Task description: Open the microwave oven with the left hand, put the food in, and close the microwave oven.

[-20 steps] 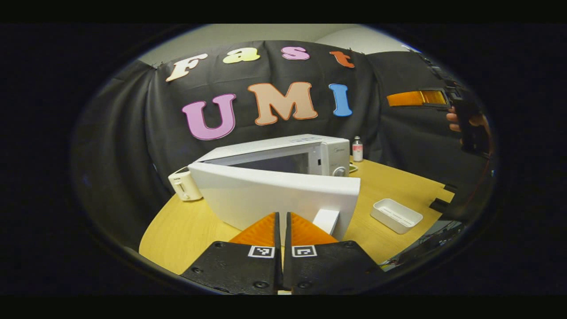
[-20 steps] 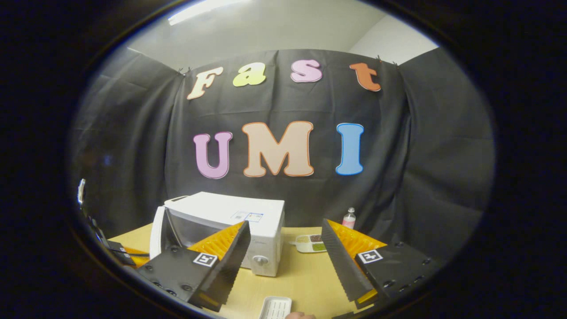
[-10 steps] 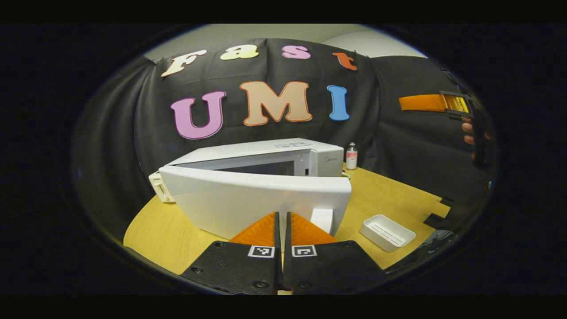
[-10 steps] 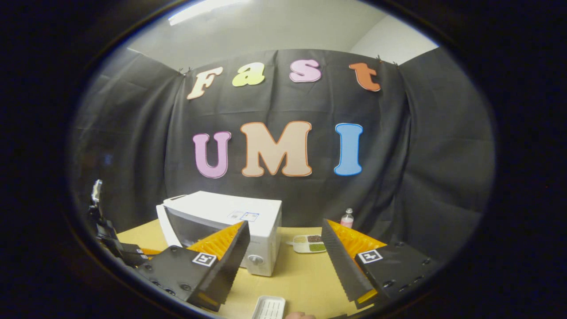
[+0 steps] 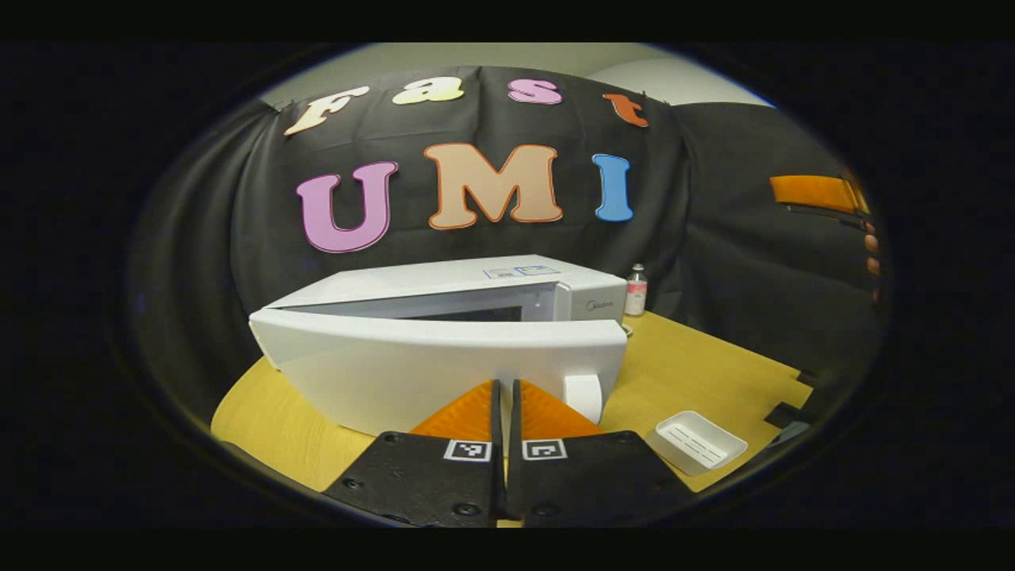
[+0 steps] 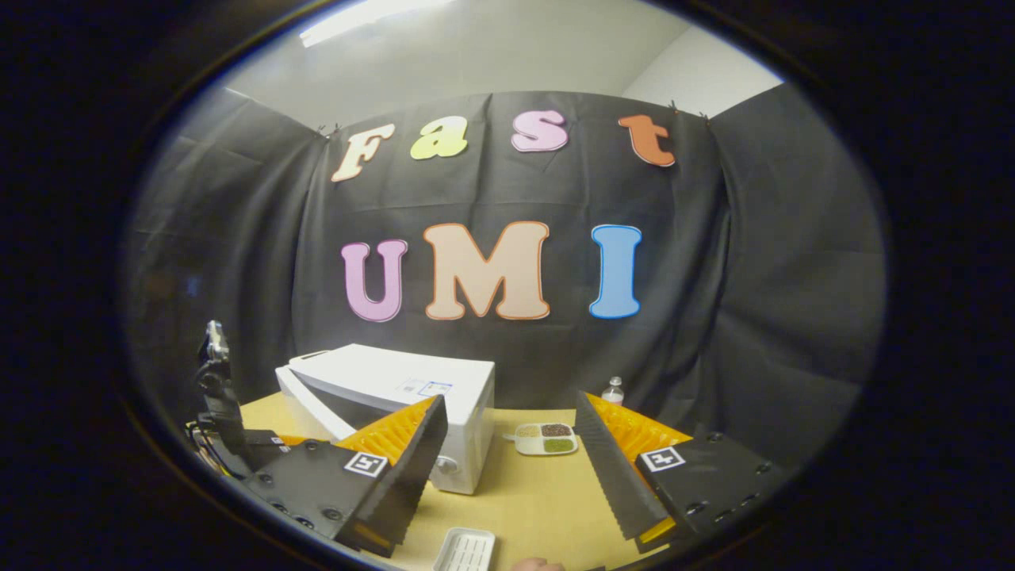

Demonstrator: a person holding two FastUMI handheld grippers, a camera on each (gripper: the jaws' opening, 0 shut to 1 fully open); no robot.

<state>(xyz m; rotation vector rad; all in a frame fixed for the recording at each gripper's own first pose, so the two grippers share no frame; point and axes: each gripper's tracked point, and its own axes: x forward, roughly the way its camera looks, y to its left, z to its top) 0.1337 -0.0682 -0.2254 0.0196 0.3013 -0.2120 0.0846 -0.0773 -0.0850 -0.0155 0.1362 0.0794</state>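
Since a second ago the microwave door (image 5: pixel 428 373) has swung toward closing, spanning the frame's middle left to right. It looks stiff, light and hinged at left; the handle (image 5: pixel 583 394) is the place to take hold. Left gripper (image 5: pixel 503 396): fingers pressed together, holding nothing visible. Right gripper (image 6: pixel 511 432) gapes wide, empty.

The left gripper (image 5: pixel 503 404) has two wedge-shaped fingers with ribbed faces, set on flat black plates. Each plate carries a small square black-and-white marker near the finger's base and round screw heads along its lower edge. The right gripper (image 6: pixel 511 468) has the same build: black plates with screws, one square marker on each, and saw-toothed inner finger edges. Beside the left plate of the right gripper, the left gripper's black body trails thin cables.
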